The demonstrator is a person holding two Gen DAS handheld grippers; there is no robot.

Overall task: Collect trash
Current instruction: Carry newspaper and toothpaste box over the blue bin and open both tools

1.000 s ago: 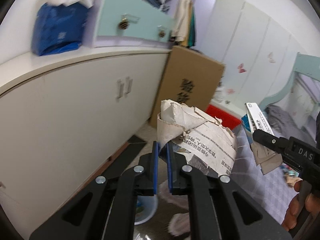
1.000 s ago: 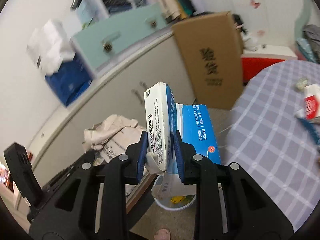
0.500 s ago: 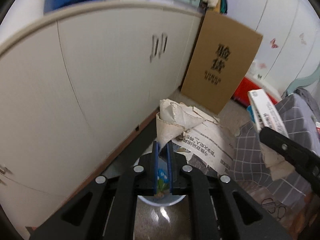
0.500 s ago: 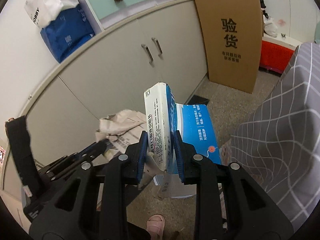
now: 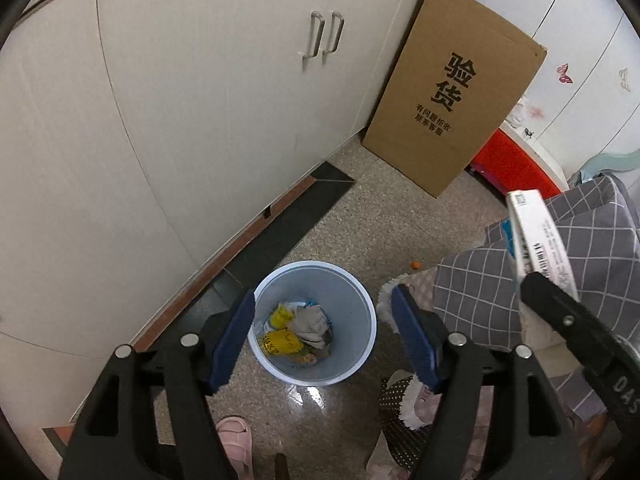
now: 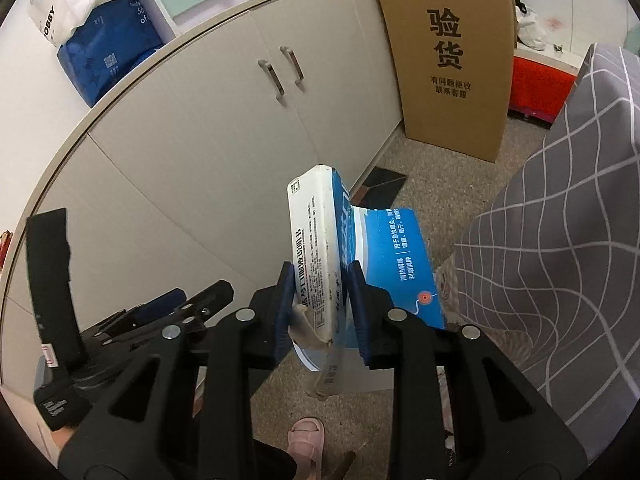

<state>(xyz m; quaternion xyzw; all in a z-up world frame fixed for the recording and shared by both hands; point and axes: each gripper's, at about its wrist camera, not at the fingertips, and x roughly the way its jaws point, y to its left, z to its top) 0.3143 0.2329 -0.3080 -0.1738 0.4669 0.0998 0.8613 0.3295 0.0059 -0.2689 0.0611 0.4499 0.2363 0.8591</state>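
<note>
My left gripper (image 5: 322, 330) is open and empty, held directly above a light blue trash bin (image 5: 362, 344) on the floor. The bin holds crumpled paper (image 5: 310, 320) and yellow wrappers (image 5: 282, 342). My right gripper (image 6: 320, 304) is shut on a blue and white cardboard box (image 6: 320, 248), flattened and upright between the fingers. The same box (image 5: 538, 240) and the right gripper's arm show at the right of the left wrist view. The left gripper's body (image 6: 120, 336) shows at the lower left of the right wrist view.
White cabinets (image 5: 180, 100) run along the left. A tall brown carton (image 5: 452, 88) leans against them, with a red box (image 5: 512, 164) behind it. A grey checked cloth (image 6: 560, 240) hangs at the right. A pink slipper (image 5: 236, 440) is below the bin.
My left gripper has opened and the crumpled paper it held has left it. Both views have tilted down towards the floor and the bin. The right gripper still holds the box.
</note>
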